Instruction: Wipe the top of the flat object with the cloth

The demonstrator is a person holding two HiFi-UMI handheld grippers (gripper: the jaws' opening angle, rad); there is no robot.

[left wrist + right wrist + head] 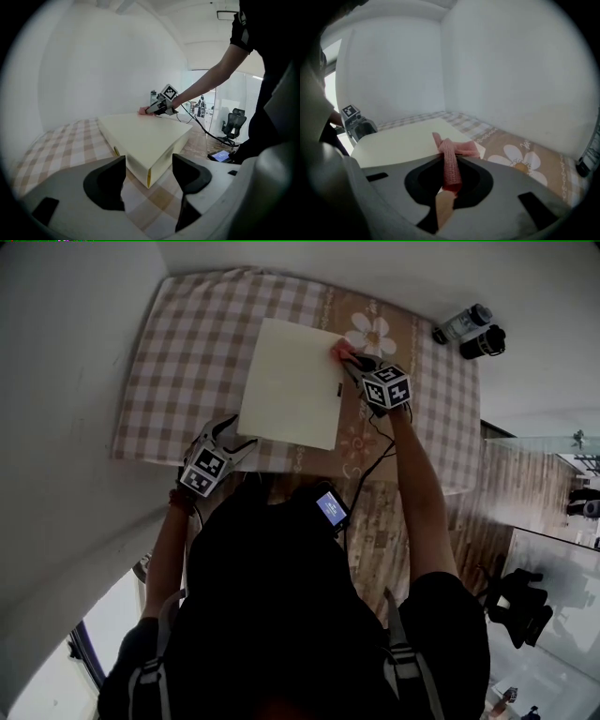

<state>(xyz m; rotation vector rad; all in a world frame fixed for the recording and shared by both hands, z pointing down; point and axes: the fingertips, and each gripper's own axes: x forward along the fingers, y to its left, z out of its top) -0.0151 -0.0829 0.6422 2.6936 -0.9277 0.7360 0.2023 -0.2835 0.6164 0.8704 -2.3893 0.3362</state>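
A flat cream box (292,382) lies on the checked tablecloth (187,352). My right gripper (356,362) is shut on a pink cloth (341,351), which rests on the box's far right corner. In the right gripper view the pink cloth (451,159) runs up between the jaws onto the cream box (403,140). My left gripper (230,432) hovers at the box's near left corner, open and holding nothing. The left gripper view shows the cream box (145,136) just beyond the open left gripper (149,180), with the right gripper (161,104) at its far end.
Two dark cans or bottles (472,332) stand at the table's far right corner. A white wall (56,381) runs along the left. A small device with a lit blue screen (332,508) hangs near my chest, cabled. An office chair (230,126) stands beyond the table.
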